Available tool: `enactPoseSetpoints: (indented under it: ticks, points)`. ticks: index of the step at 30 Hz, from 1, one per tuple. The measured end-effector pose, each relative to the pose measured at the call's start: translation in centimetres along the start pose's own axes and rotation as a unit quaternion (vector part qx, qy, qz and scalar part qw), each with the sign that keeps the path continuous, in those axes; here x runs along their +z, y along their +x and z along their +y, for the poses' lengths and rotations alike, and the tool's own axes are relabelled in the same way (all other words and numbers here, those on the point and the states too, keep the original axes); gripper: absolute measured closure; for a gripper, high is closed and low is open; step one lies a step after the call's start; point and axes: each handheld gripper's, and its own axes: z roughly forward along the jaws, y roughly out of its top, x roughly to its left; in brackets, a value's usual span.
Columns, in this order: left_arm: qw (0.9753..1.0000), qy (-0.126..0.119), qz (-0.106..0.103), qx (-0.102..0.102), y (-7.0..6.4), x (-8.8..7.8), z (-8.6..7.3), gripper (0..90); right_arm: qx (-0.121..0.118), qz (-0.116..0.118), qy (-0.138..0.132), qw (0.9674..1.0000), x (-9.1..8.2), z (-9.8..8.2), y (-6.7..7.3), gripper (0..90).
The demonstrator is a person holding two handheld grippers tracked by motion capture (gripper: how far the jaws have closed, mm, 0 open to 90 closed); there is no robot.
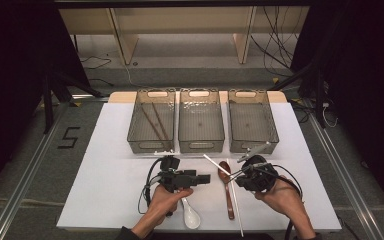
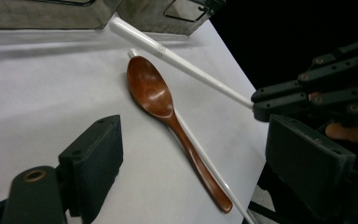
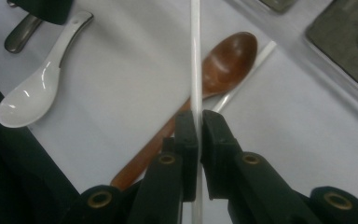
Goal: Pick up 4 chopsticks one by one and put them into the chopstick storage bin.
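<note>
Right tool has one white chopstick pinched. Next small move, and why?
Probably carry the white chopstick up and over to the left bin. The right tool is shut on it and holds it clear of the paper, and that bin already has two brown chopsticks. A second white chopstick lies beside the brown spoon, so the open left tool could take that.

We look down and forward from high over the white-covered counter (image 1: pixel 105 165), while the two claw-mounted cameras sit close above it, each sighting along its own black jaws, and all three views share the brown wooden spoon (image 1: pixel 226 186) (image 2: pixel 161 105) (image 3: pixel 214 70).
</note>
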Motion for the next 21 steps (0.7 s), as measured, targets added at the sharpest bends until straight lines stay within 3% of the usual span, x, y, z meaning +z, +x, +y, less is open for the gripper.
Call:
enactPoseSetpoints:
  ticks: [13, 21]
  points:
    - [0.9991, -0.007, -0.022, -0.034, -0.8, 1.8, 0.5, 20.4, -0.022, 0.016, -0.010, 0.9996, 0.3, 1.0, 1.4, 86.0]
    - [0.9980, -0.013, -0.031, -0.054, -0.7, 2.2, 0.5, 22.9, -0.031, 0.020, -0.016, 0.9992, 0.2, 1.3, 1.9, 85.9]
